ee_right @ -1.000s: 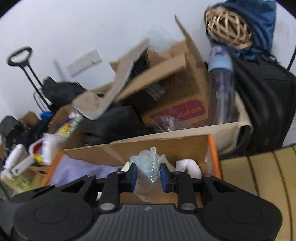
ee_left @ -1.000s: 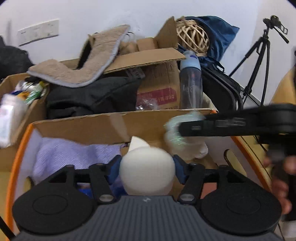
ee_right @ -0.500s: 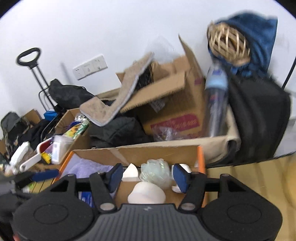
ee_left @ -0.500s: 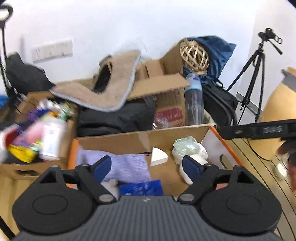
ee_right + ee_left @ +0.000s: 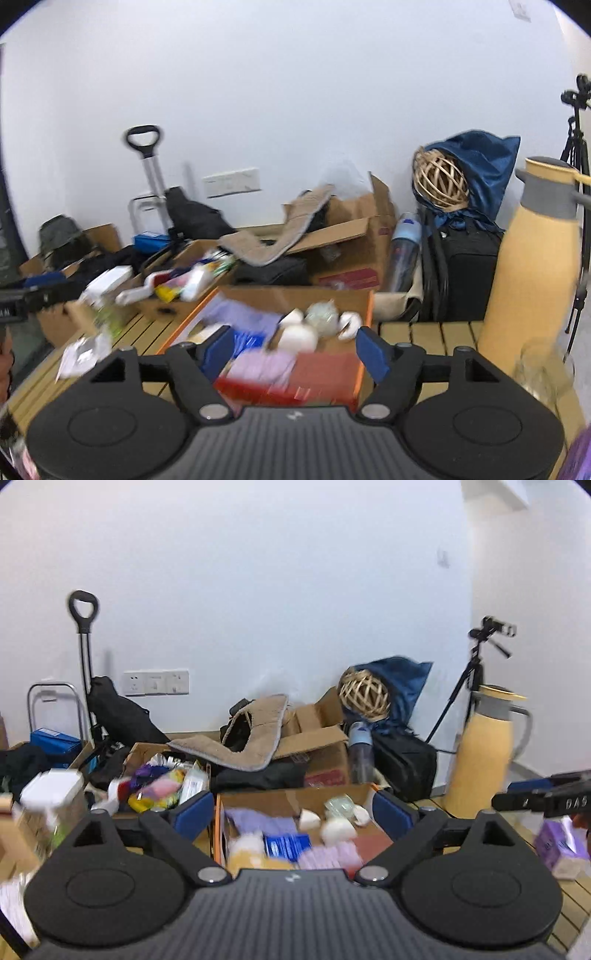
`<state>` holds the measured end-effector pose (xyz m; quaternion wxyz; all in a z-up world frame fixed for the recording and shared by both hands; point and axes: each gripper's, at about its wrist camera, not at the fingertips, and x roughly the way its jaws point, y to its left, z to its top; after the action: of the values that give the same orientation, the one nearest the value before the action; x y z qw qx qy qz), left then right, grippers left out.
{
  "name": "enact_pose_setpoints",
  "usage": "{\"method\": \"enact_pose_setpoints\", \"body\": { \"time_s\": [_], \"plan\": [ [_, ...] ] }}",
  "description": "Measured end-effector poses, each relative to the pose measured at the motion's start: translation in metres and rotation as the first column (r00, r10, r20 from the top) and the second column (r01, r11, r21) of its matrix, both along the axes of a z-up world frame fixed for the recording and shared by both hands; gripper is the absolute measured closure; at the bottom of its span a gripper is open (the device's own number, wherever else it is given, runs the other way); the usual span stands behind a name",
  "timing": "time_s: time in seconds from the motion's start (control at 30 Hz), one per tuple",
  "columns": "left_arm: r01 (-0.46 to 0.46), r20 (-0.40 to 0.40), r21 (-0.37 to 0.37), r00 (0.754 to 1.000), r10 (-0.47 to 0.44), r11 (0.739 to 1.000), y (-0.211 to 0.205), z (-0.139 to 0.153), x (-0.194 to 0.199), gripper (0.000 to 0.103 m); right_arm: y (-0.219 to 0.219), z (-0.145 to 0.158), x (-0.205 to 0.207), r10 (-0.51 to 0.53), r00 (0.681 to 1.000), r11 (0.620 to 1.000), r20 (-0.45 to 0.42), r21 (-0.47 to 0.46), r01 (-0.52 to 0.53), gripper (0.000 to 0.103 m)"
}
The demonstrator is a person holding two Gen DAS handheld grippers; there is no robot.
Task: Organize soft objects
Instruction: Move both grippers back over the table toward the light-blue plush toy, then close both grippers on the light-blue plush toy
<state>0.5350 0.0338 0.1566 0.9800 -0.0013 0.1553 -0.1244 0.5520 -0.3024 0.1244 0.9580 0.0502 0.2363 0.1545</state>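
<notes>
Both grippers hang above the near end of the orange-rimmed cardboard box [image 5: 218, 812], nothing between the fingers on either.

Left gripper [image 5: 293, 812]: blue-padded fingers [image 5: 194, 814] spread wide and opening, empty. Right gripper [image 5: 295, 345]: blue fingers [image 5: 371, 350] apart, also opening, empty.

Soft stuff sits inside the box on the slatted wooden table [image 5: 424, 332]: white dome-shaped foam piece [image 5: 297, 338], small white foam wedge [image 5: 291, 317], pale green crinkled mesh puff [image 5: 321, 314], lilac knitted cloth [image 5: 255, 819], blue packet [image 5: 286, 845], folded lilac cloth [image 5: 264, 363] beside a red flat piece [image 5: 325, 369]. The near contents are motion-blurred, so their edges are hard to read.

Around it:
- Yellow insulated jug with grey collar [image 5: 535, 266] stands right of the box; clear glass [image 5: 543, 369] in front of it.
- Behind the box: open brown carton [image 5: 354, 240] with a tan fleece pad [image 5: 243, 734] draped over it, clear water bottle with blue cap [image 5: 406, 254], black bag [image 5: 469, 273], woven rattan ball [image 5: 364, 696] against blue fabric [image 5: 484, 173].
- Left: second cardboard box of mixed packets [image 5: 162, 782], black trolley handle [image 5: 84, 627], wall sockets [image 5: 155, 682].
- Tripod with camera [image 5: 476, 672] in the right corner.
- Purple tissue pack [image 5: 561, 845] on the table at far right.
</notes>
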Motion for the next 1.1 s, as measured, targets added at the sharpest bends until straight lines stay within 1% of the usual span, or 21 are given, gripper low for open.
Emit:
{"method": "enact_pose_setpoints", "body": {
  "time_s": [0.1, 0.17, 0.2, 0.27, 0.33, 0.37, 0.4, 0.43, 0.47, 0.53, 0.6, 0.67, 0.73, 0.77, 0.8, 0.83, 0.87, 0.9, 0.93, 1.03, 1.1],
  "plan": [
    [-0.014, 0.022, -0.004, 1.000, 0.014, 1.000, 0.003, -0.041, -0.063, 0.008, 0.015, -0.039, -0.069, 0.005, 0.999, 1.000, 0.031, -0.010, -0.005, 0.029],
    [-0.041, 0.020, 0.028, 0.999, 0.040, 0.999, 0.001, -0.071, -0.104, 0.008, 0.023, -0.067, -0.113, -0.021, 0.999, 1.000, 0.043, -0.001, 0.021, 0.025],
    [-0.055, 0.023, 0.036, 0.998, 0.054, 0.998, -0.002, -0.087, -0.124, 0.008, 0.026, -0.082, -0.134, -0.040, 0.998, 0.999, 0.047, 0.005, 0.040, 0.024],
    [-0.064, 0.001, 0.023, 0.998, 0.064, 0.998, -0.003, -0.111, -0.157, 0.007, 0.029, -0.105, -0.167, -0.069, 0.997, 0.996, 0.029, 0.052, 0.068, 0.024],
    [-0.037, -0.057, -0.007, 0.998, 0.037, 0.999, -0.002, -0.126, -0.175, 0.007, 0.029, -0.122, -0.182, -0.069, 0.997, 0.992, -0.023, 0.102, 0.071, 0.024],
    [-0.022, -0.073, -0.009, 0.997, 0.021, 1.000, -0.003, -0.129, -0.179, 0.007, 0.031, -0.124, -0.185, -0.055, 0.998, 0.995, -0.041, 0.084, 0.058, 0.024],
    [-0.017, -0.075, 0.001, 0.997, 0.017, 1.000, -0.004, -0.130, -0.181, 0.007, 0.033, -0.124, -0.188, -0.051, 0.998, 0.997, -0.042, 0.051, 0.054, 0.024],
    [-0.023, -0.064, 0.012, 0.998, 0.023, 1.000, -0.006, -0.129, -0.182, 0.007, 0.034, -0.123, -0.191, -0.064, 0.997, 0.997, -0.033, 0.037, 0.065, 0.024],
    [-0.031, -0.053, 0.005, 0.998, 0.031, 1.000, -0.006, -0.127, -0.182, 0.007, 0.033, -0.121, -0.193, -0.075, 0.997, 0.996, -0.025, 0.046, 0.077, 0.024],
    [-0.031, -0.053, -0.029, 0.998, 0.029, 0.999, -0.006, -0.127, -0.180, 0.007, 0.032, -0.118, -0.194, -0.064, 0.998, 0.995, -0.017, 0.080, 0.066, 0.024],
    [-0.032, -0.061, -0.036, 0.998, 0.029, 0.999, -0.007, -0.129, -0.175, 0.007, 0.032, -0.121, -0.191, -0.060, 0.998, 0.994, -0.025, 0.092, 0.062, 0.024],
    [-0.027, -0.075, -0.041, 0.997, 0.024, 0.999, -0.008, -0.133, -0.166, 0.008, 0.035, -0.129, -0.186, -0.066, 0.996, 0.991, -0.054, 0.110, 0.072, 0.024],
    [-0.017, -0.098, -0.063, 0.995, 0.011, 0.998, -0.010, -0.138, -0.153, 0.010, 0.036, -0.136, -0.176, -0.051, 0.995, 0.985, -0.081, 0.158, 0.063, 0.025],
    [-0.012, -0.111, -0.075, 0.994, 0.004, 0.997, -0.011, -0.141, -0.143, 0.011, 0.036, -0.139, -0.168, -0.041, 0.995, 0.982, -0.095, 0.179, 0.058, 0.027],
    [-0.012, -0.124, -0.086, 0.992, 0.001, 0.996, -0.012, -0.143, -0.133, 0.016, 0.036, -0.142, -0.159, -0.037, 0.994, 0.980, -0.105, 0.190, 0.057, 0.032],
    [-0.010, -0.143, -0.094, 0.990, -0.003, 0.996, -0.013, -0.145, -0.121, 0.022, 0.036, -0.144, -0.148, -0.035, 0.992, 0.978, -0.119, 0.199, 0.058, 0.034],
    [-0.003, -0.162, -0.103, 0.987, -0.014, 0.995, -0.014, -0.146, -0.108, 0.024, 0.036, -0.146, -0.138, -0.036, 0.991, 0.976, -0.127, 0.207, 0.062, 0.037],
    [0.011, -0.176, -0.121, 0.984, -0.032, 0.993, -0.016, -0.148, -0.094, 0.026, 0.035, -0.147, -0.126, -0.032, 0.991, 0.974, -0.133, 0.217, 0.061, 0.041],
    [0.030, -0.194, -0.141, 0.979, -0.057, 0.990, -0.018, -0.149, -0.078, 0.029, 0.035, -0.148, -0.114, -0.027, 0.990, 0.973, -0.139, 0.223, 0.058, 0.043],
    [0.091, -0.251, -0.180, 0.958, -0.136, 0.979, -0.030, -0.160, -0.030, 0.034, 0.036, -0.152, -0.074, -0.012, 0.988, 0.968, -0.154, 0.244, 0.050, 0.047],
    [0.117, -0.292, -0.188, 0.941, -0.169, 0.975, -0.040, -0.170, 0.000, 0.036, 0.038, -0.156, -0.045, 0.008, 0.985, 0.965, -0.171, 0.259, 0.037, 0.053]
  ]
}}
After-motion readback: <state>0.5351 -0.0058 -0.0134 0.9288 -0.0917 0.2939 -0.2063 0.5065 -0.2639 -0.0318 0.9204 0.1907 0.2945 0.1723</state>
